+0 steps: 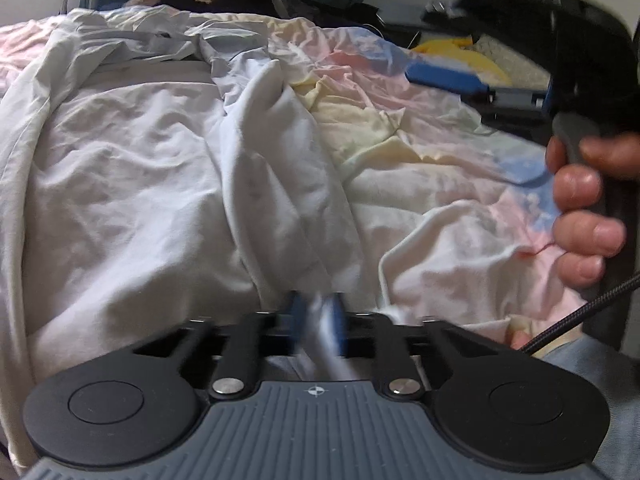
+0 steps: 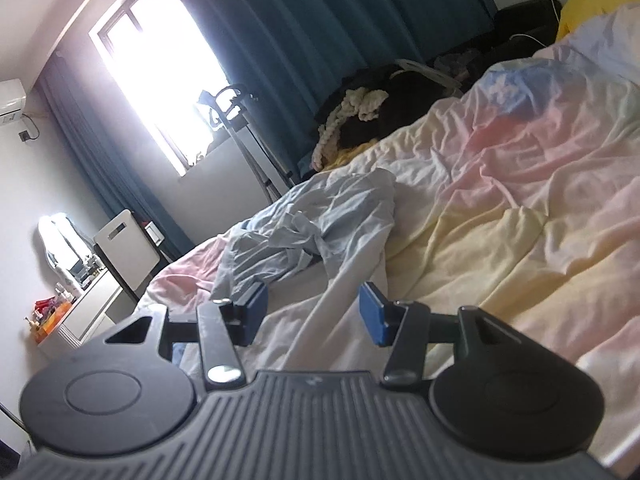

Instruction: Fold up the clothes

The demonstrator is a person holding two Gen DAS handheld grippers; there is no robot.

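Your left tongs are pinching the rumpled white garment at the bed's near edge, your right tongs are gaping empty, folding unfinished.

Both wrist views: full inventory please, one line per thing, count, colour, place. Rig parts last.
garment: 1, white, spread crumpled on the bed, one fold pinched in the left claw
bedsheet: 1, pastel pink, yellow and blue, covering the bed
dark clothes pile: 1, black with a cream knitted piece, far edge of the bed
plush toy: 1, yellow, far end of the bed
curtain: 1, teal, beside the window
window: 1, bright, far wall
air conditioner: 1, white, high on the wall
left claw: 1, blue pads, shut on the garment
right claw: 1, blue pads, open above the bed
hand: 1, gripping the right claw's handle
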